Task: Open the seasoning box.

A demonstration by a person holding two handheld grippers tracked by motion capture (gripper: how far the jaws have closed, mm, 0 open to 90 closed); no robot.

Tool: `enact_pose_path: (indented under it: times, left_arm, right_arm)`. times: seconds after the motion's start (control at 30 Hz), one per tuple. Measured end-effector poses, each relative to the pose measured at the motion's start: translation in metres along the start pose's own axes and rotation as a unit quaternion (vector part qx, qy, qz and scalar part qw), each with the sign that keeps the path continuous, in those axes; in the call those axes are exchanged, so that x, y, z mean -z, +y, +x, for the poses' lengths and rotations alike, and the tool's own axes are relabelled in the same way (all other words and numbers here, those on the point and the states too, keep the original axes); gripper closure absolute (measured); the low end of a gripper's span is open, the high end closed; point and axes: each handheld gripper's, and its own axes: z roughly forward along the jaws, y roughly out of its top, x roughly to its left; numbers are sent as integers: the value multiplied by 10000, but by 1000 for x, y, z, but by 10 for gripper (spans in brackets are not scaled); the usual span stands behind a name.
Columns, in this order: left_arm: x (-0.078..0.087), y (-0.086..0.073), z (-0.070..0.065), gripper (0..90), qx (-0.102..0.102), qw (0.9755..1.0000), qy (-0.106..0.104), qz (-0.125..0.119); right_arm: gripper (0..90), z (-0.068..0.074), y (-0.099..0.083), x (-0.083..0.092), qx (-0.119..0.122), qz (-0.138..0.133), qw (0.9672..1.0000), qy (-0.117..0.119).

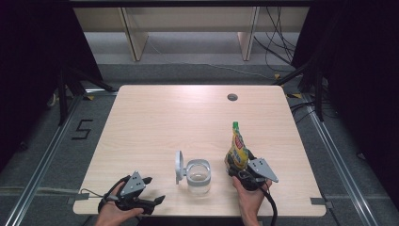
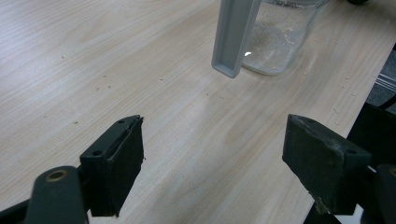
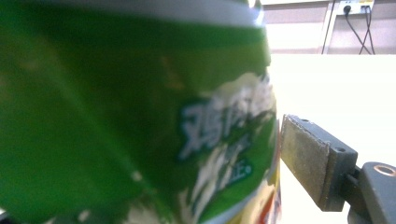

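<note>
- Right gripper (image 1: 235, 168): seen in the high view at the near right of the worktop (image 1: 155, 122), with a pouch (image 1: 237, 149) standing upright between its jaws. The jaws stand wide. In the right gripper view the one pad (image 3: 306, 156) that can be seen lies just beside the pouch's edge; whether it presses on the film cannot be told, and the other jaw is hidden behind the pouch.
- Pouch, label: green and yellow film with red patches and a green cap (image 1: 235, 125) at the top in the high view. White Chinese characters are seen on the green film in the right gripper view, too blurred to be read; no brand can be made out.
- Left gripper (image 1: 153, 190): at the near left corner of the worktop, held in the person's left hand (image 1: 115, 214). The jaws are wide apart and nothing is held; bare wood is seen between them in the left gripper view.
- Jar (image 1: 198, 176): clear glass, standing ahead of the left jaws and beside the right gripper. Its grey hinged lid (image 1: 179, 165) is raised upright on the side nearer the left jaws.
- Left gripper view: fine whitish grains or dust are shown on the jar's wall and crumbs on the wood ahead of the jaws, too small for the high view.
- High view: a dark round hole (image 1: 232, 97) in the far part of the worktop and a figure "5" (image 1: 83, 128) marked on the floor at the left are recorded.
</note>
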Motion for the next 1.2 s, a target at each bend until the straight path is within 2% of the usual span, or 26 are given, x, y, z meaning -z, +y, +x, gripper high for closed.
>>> enact_pose_path:
  times: [0.07, 0.2, 0.23, 0.27, 0.33, 0.37, 0.43, 0.53, 0.57, 0.63, 0.67, 0.7, 0.73, 0.77, 0.8, 0.83, 0.9, 0.93, 0.97, 1.0, 1.03, 1.07, 1.1, 1.13, 1.17, 1.2]
  left_arm:
    - [0, 0, 0, 198, -23, 10000, 14, 10]
    - [-1, -1, -3, 198, 197, 9997, 0, -107]
    - [0, 0, -1, 198, 5, 10000, 25, -50]
    - [1, 0, -1, 198, -5, 10000, 15, -31]
    - [1, 0, -1, 198, -3, 10000, 25, -50]
    - [1, 0, -1, 198, -7, 10000, 32, -45]
    - [1, 0, -1, 198, 11, 10000, 17, -52]
    - [1, 0, -1, 198, 51, 10000, 6, -61]
    - [0, 0, -2, 198, 167, 9998, 6, -62]
    - [0, 0, -2, 198, 160, 9999, -23, -32]
    - [2, 1, 0, 198, 61, 10000, 7, 70]
    - [1, 1, -1, 198, 110, 9999, 1, 17]
    - [1, 1, -2, 198, 133, 9999, 3, -25]
    - [0, 1, -1, 198, 31, 10000, 3, -82]
    - [0, 2, -1, 198, 32, 10000, -2, -80]
    - [0, 1, -2, 199, 190, 9998, -70, -33]
    - [0, 1, -2, 199, 185, 9998, -65, -42]
    - [0, 1, -2, 199, 194, 9998, -66, -41]
    - [0, 1, -2, 199, 183, 9998, -43, -59]
    - [1, 1, -1, 199, 136, 9999, -41, 27]
    - [0, 1, 0, 199, 118, 9999, -21, -46]
    - [1, 1, 1, 199, 44, 10000, -2, -22]
    - [2, 2, 1, 199, -22, 10000, 11, 34]
    - [1, 2, 0, 199, 39, 10000, -3, -38]
    - [1, 2, -1, 199, 111, 9999, 64, 41]
    - [0, 1, -2, 199, 198, 9998, 16, -44]
  right_arm:
    - [293, 0, 0, -1, -9, -53, 10000, 0]
    - [339, 0, 0, -2, -78, -87, 9999, 36]
    - [348, 1, 0, -2, -93, -56, 9999, 44]
    - [370, 1, 0, -2, -77, -98, 9999, 26]
    - [419, -1, 2, -1, 99, 2, 9999, -55]
    - [436, -2, 3, -1, 180, -38, 9998, -84]
    - [468, -4, 6, 0, 401, 104, 9990, -189]
    - [473, -6, 8, 0, 510, 89, 9986, -128]
    - [475, -6, 9, 0, 559, 134, 9981, -199]
    - [478, -6, 10, -1, 488, 169, 9986, -115]
    - [481, -7, 10, -2, 614, 190, 9979, -79]
    - [483, -9, 11, -1, 592, 122, 9982, -39]
    - [484, -8, 12, 0, 471, 274, 9985, -81]
    - [485, -12, 12, -1, 552, 181, 9983, -35]
    - [486, -13, 13, -1, 489, 233, 9985, 37]
    - [487, -15, 14, 0, 562, 236, 9981, 58]
    - [495, -17, 16, 2, 418, 284, 9986, 144]
    - [496, -19, 16, 2, 487, 342, 9981, 164]
    - [496, -19, 17, 3, 306, 323, 9987, 228]
    - [497, -20, 18, 5, 191, 373, 9986, 312]
    - [497, -21, 18, 6, 128, 440, 9983, 357]
    - [498, -22, 18, 9, 32, 475, 9980, 410]
    - [499, -22, 19, 12, -165, 532, 9968, 579]
    - [499, -23, 19, 13, -153, 504, 9969, 588]
    - [500, -24, 20, 14, -185, 521, 9960, 704]
    - [500, -25, 20, 13, -89, 447, 9966, 684]
